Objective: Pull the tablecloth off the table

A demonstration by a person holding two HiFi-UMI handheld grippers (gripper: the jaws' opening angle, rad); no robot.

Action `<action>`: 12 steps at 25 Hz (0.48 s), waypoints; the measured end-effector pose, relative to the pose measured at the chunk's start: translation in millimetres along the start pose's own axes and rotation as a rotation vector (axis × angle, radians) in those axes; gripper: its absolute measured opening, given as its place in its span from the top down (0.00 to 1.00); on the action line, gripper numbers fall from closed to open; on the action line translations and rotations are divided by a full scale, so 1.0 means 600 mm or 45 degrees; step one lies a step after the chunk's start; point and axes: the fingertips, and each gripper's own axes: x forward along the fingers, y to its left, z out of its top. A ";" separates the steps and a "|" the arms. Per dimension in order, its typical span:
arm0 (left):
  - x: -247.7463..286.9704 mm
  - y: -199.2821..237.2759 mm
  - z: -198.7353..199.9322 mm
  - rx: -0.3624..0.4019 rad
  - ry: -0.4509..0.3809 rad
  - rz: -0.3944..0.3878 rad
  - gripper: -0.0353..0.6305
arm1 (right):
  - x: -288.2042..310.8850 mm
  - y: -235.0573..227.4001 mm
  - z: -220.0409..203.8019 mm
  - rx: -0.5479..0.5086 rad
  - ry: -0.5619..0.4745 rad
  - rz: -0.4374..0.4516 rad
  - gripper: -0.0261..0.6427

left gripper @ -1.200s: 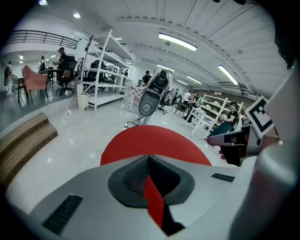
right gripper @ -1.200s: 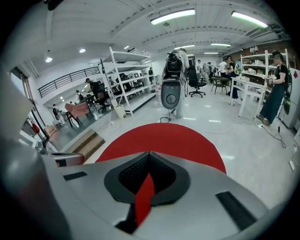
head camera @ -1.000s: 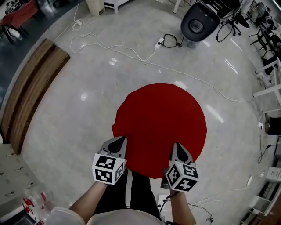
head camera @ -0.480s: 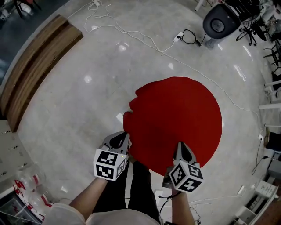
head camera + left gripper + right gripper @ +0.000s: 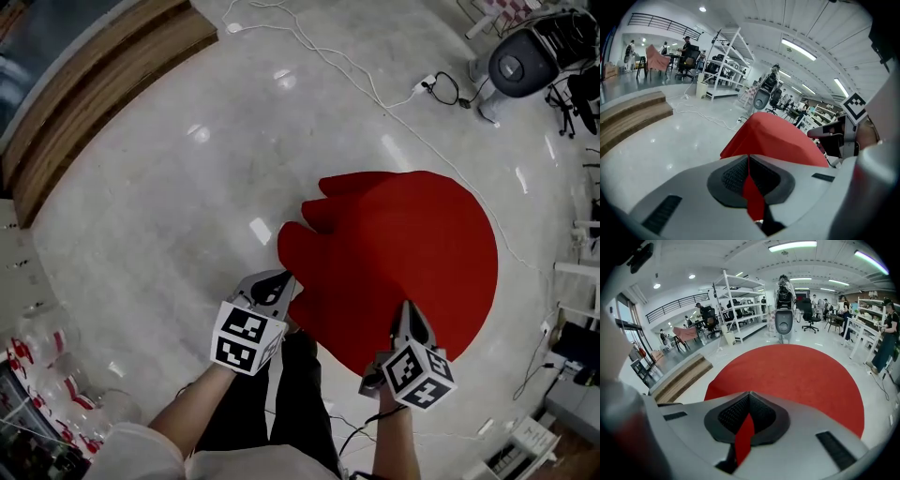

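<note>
1. Over the table, our soft round red tablecloth (image 5: 403,253) lies spread, bunched up at its left.
2. Our left gripper (image 5: 279,281) and right gripper (image 5: 410,314) both pinch its near edge (red shows between the jaws).
3. We think it is light and floppy, so the edge is the best place to hold.

Bright ceiling light, floor (image 5: 169,206) glare, fisheye edges

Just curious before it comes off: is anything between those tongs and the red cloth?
No. The left tongs and the right tongs each pinch the near edge of the tablecloth, and nothing visible lies on it.
</note>
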 end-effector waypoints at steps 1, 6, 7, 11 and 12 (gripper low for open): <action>0.000 0.001 -0.006 0.010 0.010 -0.017 0.92 | 0.004 0.005 0.000 -0.001 0.001 0.001 0.92; 0.012 0.012 -0.041 0.016 0.064 -0.091 0.79 | 0.026 0.022 0.000 0.052 0.014 0.017 0.92; 0.017 0.014 -0.047 0.018 0.071 -0.108 0.77 | 0.030 0.023 0.001 0.058 0.015 0.017 0.92; 0.042 0.014 -0.078 0.110 0.093 -0.185 0.67 | 0.040 0.025 0.002 0.054 0.012 0.012 0.92; 0.048 0.013 -0.084 0.127 0.091 -0.204 0.65 | 0.041 0.025 0.001 0.053 0.013 0.012 0.92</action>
